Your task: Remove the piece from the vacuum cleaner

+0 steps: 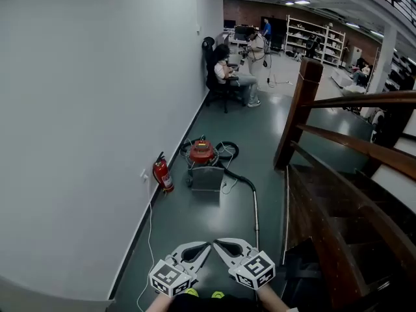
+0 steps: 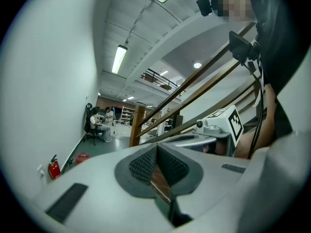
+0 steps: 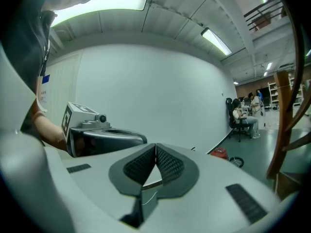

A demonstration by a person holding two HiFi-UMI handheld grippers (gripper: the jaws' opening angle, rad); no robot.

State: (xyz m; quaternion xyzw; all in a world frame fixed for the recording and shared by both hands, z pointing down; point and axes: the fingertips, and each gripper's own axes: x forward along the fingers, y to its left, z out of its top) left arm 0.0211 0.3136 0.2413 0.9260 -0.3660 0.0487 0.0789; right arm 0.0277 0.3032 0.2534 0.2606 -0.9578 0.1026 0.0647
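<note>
A red-topped vacuum cleaner (image 1: 202, 152) stands on the floor near the white wall, some way ahead of me. Its black hose (image 1: 238, 176) curves right into a metal tube (image 1: 255, 208) that runs toward me along the floor. My left gripper (image 1: 207, 246) and right gripper (image 1: 217, 245) are held close together at the bottom of the head view, tips almost touching, both shut and empty. The vacuum cleaner's red top (image 2: 81, 156) shows small and far off in the left gripper view, and it appears as the vacuum cleaner (image 3: 219, 153) in the right gripper view.
A red fire extinguisher (image 1: 162, 173) stands against the wall left of the vacuum. A wooden staircase with a banister (image 1: 351, 148) fills the right side. A person sits on an office chair (image 1: 221, 77) further down, others stand behind. A white cable (image 1: 147, 252) runs along the wall base.
</note>
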